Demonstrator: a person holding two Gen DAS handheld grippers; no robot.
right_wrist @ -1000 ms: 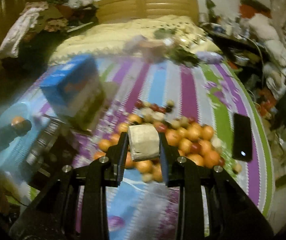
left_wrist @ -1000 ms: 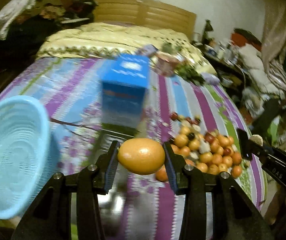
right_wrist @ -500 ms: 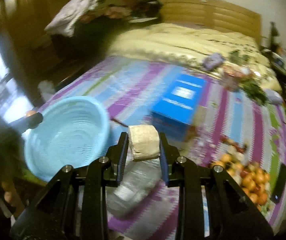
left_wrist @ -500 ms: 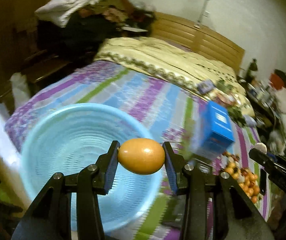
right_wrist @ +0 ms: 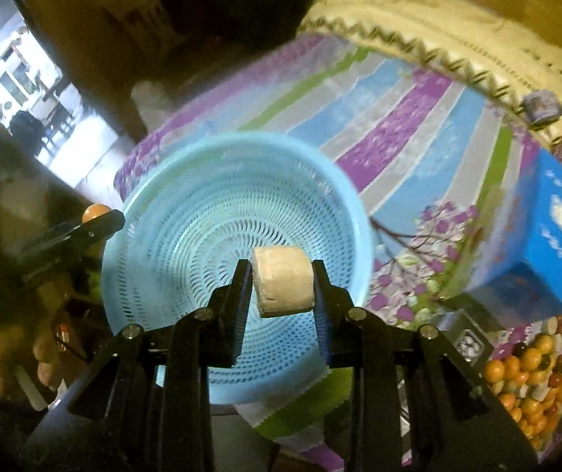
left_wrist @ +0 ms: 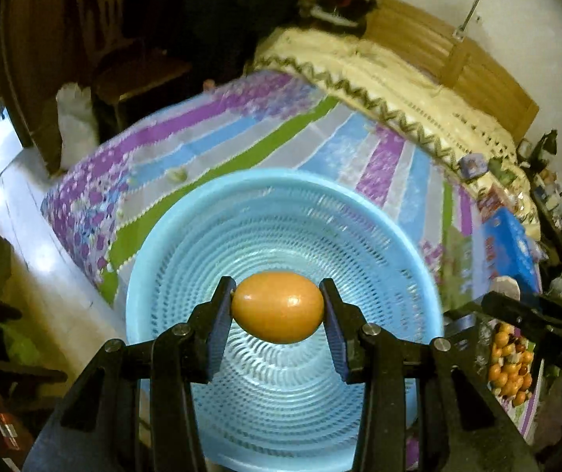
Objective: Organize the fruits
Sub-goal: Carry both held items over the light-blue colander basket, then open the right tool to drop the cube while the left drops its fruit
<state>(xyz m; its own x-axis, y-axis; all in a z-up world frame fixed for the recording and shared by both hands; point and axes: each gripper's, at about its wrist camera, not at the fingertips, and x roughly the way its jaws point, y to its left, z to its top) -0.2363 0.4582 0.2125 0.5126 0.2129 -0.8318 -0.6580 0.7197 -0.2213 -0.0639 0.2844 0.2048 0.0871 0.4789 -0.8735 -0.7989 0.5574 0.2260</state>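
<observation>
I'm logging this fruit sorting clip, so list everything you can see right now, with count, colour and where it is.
Orange fruit: one, orange, oval, clamped in the left gripper above the basket.
Beige piece: one, pale tan, stubby cylinder, clamped in the right gripper above the basket.
Basket: one, light blue, perforated, on the bedspread, nothing lying in it.
Fruit pile: many small pieces, mostly orange with some dark red and pale, on the bedspread beyond the box.
Box: one, blue, standing between basket and pile.
Bedspread: one, striped purple, blue, green and grey.
Cream blanket: one, at the head of the bed.
Headboard: one, wooden.
Left gripper: black, shut on the orange fruit.
Right gripper: black, shut on the beige piece.
</observation>
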